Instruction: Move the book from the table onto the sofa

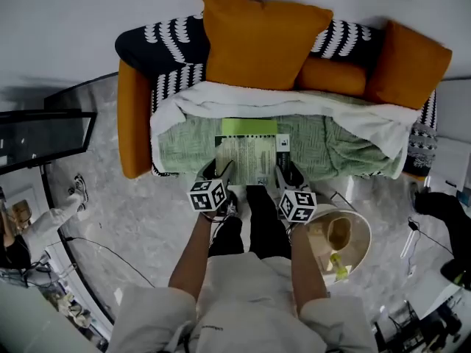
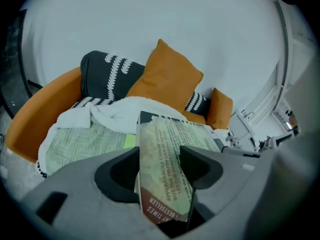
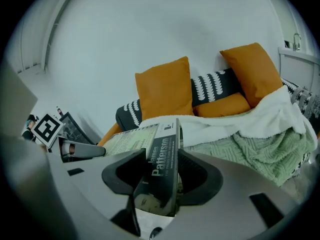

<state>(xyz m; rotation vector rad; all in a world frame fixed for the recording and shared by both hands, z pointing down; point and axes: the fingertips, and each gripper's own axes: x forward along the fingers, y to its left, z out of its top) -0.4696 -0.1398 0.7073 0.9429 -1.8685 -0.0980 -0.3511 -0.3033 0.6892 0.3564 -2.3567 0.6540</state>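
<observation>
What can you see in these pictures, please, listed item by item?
book: one, pale green, black spine, above the seat front
sofa: one, orange and black-white patterned, against the wall
cushions: three, orange, along the sofa back
white blanket: one, across the seat
green blanket: one, on the seat
round table: one, cream, at the person's right
left gripper: one, grey, shut on the book
right gripper: one, grey, shut on the book

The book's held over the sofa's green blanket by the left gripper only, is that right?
No, both grippers hold it. The right gripper view shows the right gripper shut on the book at its spine, while the left gripper clamps the opposite edge. The book is over the green blanket, as you said.
</observation>
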